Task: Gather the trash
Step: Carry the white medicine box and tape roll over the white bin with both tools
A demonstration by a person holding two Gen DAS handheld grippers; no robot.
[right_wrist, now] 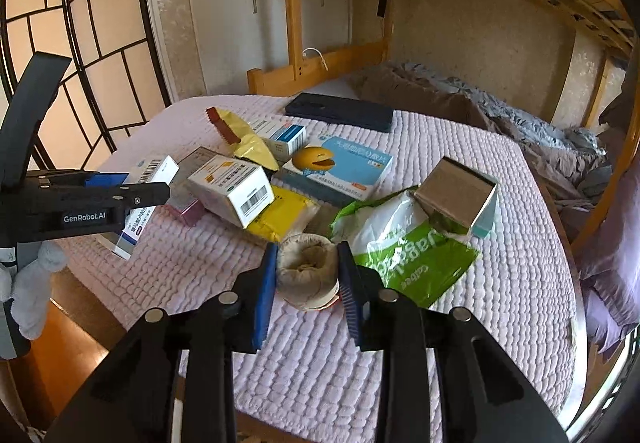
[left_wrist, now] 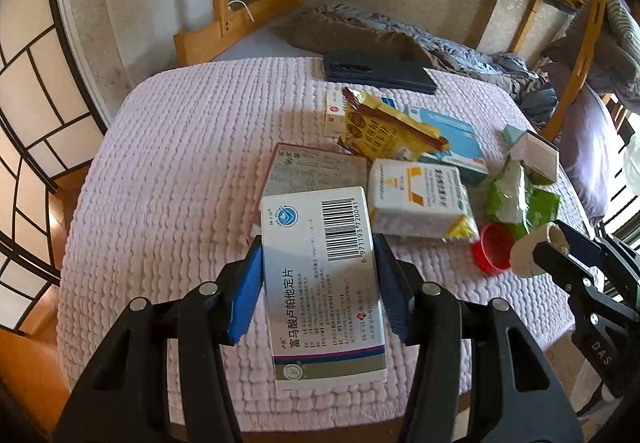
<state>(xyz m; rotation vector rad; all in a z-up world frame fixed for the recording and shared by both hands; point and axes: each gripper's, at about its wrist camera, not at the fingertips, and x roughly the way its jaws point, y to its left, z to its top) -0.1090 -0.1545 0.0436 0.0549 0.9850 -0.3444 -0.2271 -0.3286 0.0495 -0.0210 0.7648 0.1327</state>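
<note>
Counted on the bed: six medicine boxes [right_wrist: 230, 190], two yellow packets [right_wrist: 244, 137], one green bag [right_wrist: 404, 243], one red cap [left_wrist: 493, 248], one dark notebook [right_wrist: 340, 110], one tape roll [right_wrist: 306, 269].

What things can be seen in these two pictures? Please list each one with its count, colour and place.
Medicine box: 1, white and blue, in the left gripper.
Tape roll: 1, beige, in the right gripper.
Other boxes: several, white, blue, grey, mid-bed.
Snack bag: 1, yellow, on the boxes.
Green bag: 1, green and white, right of the pile.
Red cap: 1, red, near the tape roll.
Dark case: 1, navy, far side.
Bed cover: 1, pale pink, under everything.
Left gripper: black, blue pads.
Right gripper: black, blue pads.
</note>
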